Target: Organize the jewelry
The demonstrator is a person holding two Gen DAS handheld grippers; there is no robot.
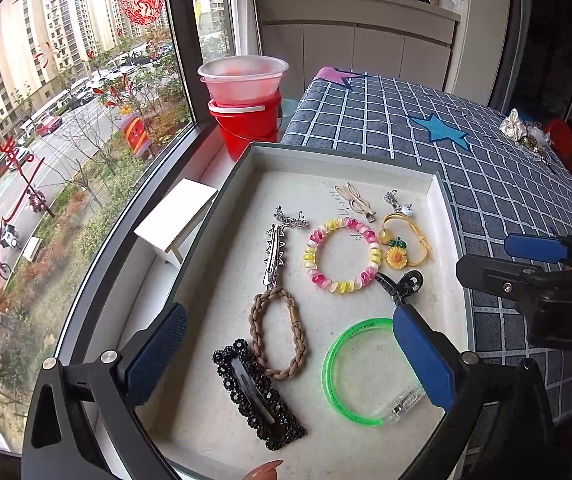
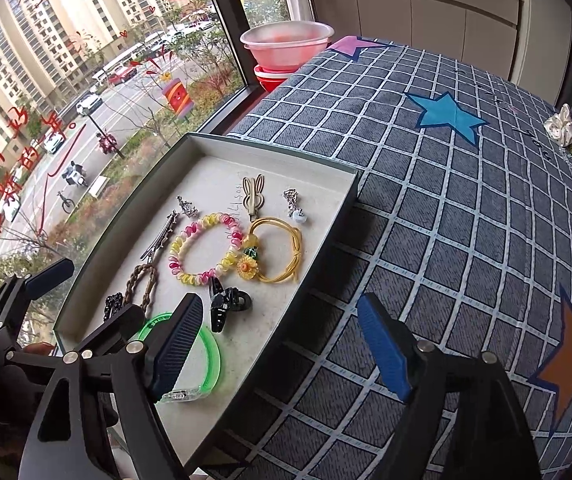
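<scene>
A shallow grey tray (image 1: 437,196) (image 2: 327,236) lies at the table's window side and holds several pieces. Among them are a green bangle (image 1: 335,360) (image 2: 214,354), a black claw clip (image 1: 401,285) (image 2: 226,305), a pink-yellow coil bracelet (image 1: 341,256) (image 2: 202,254), a yellow sunflower hair tie (image 1: 405,248) (image 2: 276,250), a braided brown tie (image 1: 280,332) (image 2: 142,284), a black beaded clip (image 1: 254,396) and a silver clip (image 1: 274,254). My left gripper (image 1: 289,358) hangs open above the tray's near part, nothing between its fingers. My right gripper (image 2: 282,346) is open over the tray's right rim, empty.
More jewelry and a cream scrunchie (image 1: 525,132) (image 2: 569,128) lie at the far right of the checked tablecloth (image 2: 425,184). A red bucket with plastic bowls (image 1: 246,112) stands on the sill by the window. A small white block (image 1: 174,220) sits left of the tray.
</scene>
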